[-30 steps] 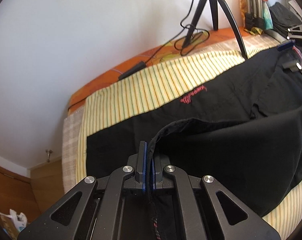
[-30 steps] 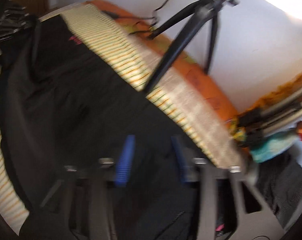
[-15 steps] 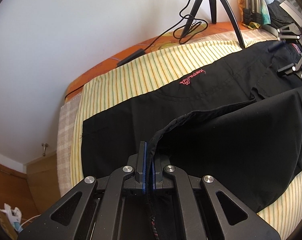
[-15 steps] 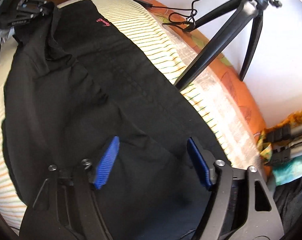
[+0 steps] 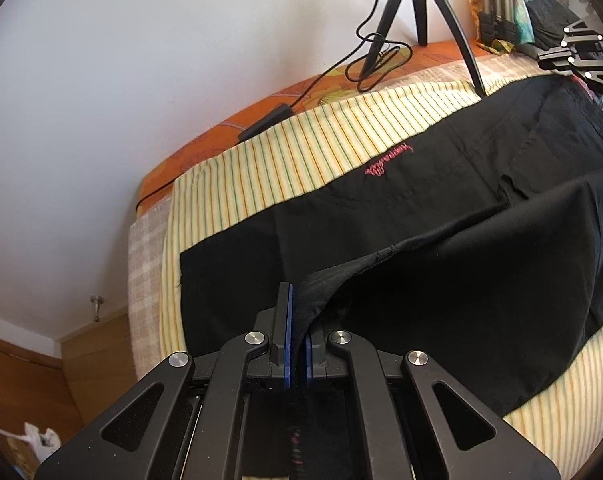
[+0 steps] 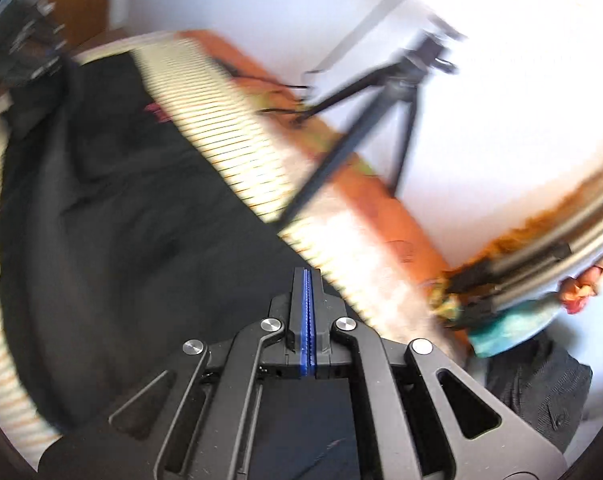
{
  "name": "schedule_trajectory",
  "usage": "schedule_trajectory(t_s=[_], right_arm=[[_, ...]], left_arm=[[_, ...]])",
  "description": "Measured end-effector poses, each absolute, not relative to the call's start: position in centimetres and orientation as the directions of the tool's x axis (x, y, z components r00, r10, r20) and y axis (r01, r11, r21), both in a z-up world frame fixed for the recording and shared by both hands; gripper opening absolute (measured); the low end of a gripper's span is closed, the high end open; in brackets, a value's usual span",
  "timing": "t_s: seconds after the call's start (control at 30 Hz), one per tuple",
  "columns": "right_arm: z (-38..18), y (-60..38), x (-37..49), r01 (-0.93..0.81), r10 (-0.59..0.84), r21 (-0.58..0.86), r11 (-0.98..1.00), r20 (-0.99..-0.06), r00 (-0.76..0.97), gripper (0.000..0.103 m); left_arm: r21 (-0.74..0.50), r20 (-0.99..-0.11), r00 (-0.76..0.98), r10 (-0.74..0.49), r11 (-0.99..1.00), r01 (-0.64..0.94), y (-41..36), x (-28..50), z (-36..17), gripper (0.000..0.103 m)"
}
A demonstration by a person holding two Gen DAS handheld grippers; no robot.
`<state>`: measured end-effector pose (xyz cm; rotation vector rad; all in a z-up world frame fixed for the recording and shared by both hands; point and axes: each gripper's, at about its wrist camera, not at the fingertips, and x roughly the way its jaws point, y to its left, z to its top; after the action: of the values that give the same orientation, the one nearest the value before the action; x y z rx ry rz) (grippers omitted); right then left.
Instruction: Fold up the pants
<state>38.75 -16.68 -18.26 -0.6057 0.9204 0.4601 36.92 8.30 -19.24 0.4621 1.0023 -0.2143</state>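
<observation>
Ahead of the left tongs (image 5: 297, 344), black pants (image 5: 441, 240) lie spread on a bed's yellow striped sheet (image 5: 301, 160); these tongs are clamped on a raised fabric edge. Beyond stand a tripod (image 5: 417, 12) and white wall (image 5: 141, 60). Right tongs (image 6: 308, 320) are pressed together, blue pads meeting, apparently empty above the pants.

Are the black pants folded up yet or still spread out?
Mostly spread out. The pants lie long across the striped sheet, with one edge lifted in the left hand-held gripper, so the fold isn't finished.
</observation>
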Motion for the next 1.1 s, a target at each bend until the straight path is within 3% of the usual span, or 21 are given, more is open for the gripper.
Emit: schedule_trajectory(t_s=[0.07, 0.17, 0.23, 0.3, 0.5, 0.6, 0.63, 0.7, 0.77, 0.93, 1.1], right_arm=[[-18.7, -16.8, 39.6, -0.661, 0.198, -0.147, 0.736, -0.887, 0.418, 0.0], [-20.2, -15.8, 39.2, -0.732, 0.208, -0.136, 0.668, -0.91, 0.359, 0.005], [-21.1, -15.5, 38.4, -0.759, 0.211, -0.106, 0.642, -0.928, 0.308, 0.022], [-21.8, -15.2, 38.2, -0.778, 0.242, -0.049, 0.627, -0.937, 0.254, 0.054], [-23.2, -12.2, 38.4, -0.832, 0.238, -0.067, 0.551, -0.943, 0.234, 0.065], [-23.2, -11.6, 38.3, -0.838, 0.244, -0.068, 0.541, -0.941, 0.234, 0.061], [-23.2, -11.6, 38.3, -0.834, 0.267, -0.025, 0.551, -0.942, 0.204, 0.052], [-23.2, -11.3, 36.9, -0.837, 0.272, -0.041, 0.546, -0.936, 0.224, 0.019], [-23.1, -10.8, 34.7, -0.841, 0.229, -0.14, 0.523, -0.927, 0.297, 0.007], [-20.0, -11.5, 32.7, -0.793, 0.233, -0.232, 0.563, -0.876, 0.422, 0.003], [-17.1, -12.9, 36.3, -0.673, 0.159, -0.329, 0.662, -0.816, 0.556, 0.003]], left_arm=[[0.288, -0.849, 0.526, 0.046, 0.875, 0.389, 7.8, 37.2, -19.5, 0.003], [0.295, -0.85, 0.525, 0.046, 0.867, 0.401, 7.5, 36.9, -19.9, 0.003], [0.291, -0.852, 0.521, 0.047, 0.869, 0.399, 7.6, 36.7, -20.1, 0.003], [0.285, -0.854, 0.518, 0.045, 0.874, 0.393, 7.8, 36.7, -20.2, 0.003], [0.273, -0.855, 0.517, 0.042, 0.883, 0.381, 8.2, 36.8, -20.3, 0.003], [0.274, -0.854, 0.518, 0.042, 0.883, 0.381, 8.2, 36.7, -20.4, 0.003], [0.272, -0.855, 0.518, 0.041, 0.884, 0.38, 8.2, 36.7, -20.5, 0.003], [0.266, -0.855, 0.517, 0.037, 0.888, 0.376, 8.4, 36.6, -20.6, 0.003], [0.257, -0.855, 0.518, 0.031, 0.892, 0.372, 8.5, 36.4, -20.5, 0.003], [0.257, -0.856, 0.517, 0.023, 0.886, 0.386, 8.9, 35.3, -20.0, 0.003], [0.256, -0.856, 0.515, 0.027, 0.89, 0.379, 9.6, 36.0, -19.3, 0.007]])
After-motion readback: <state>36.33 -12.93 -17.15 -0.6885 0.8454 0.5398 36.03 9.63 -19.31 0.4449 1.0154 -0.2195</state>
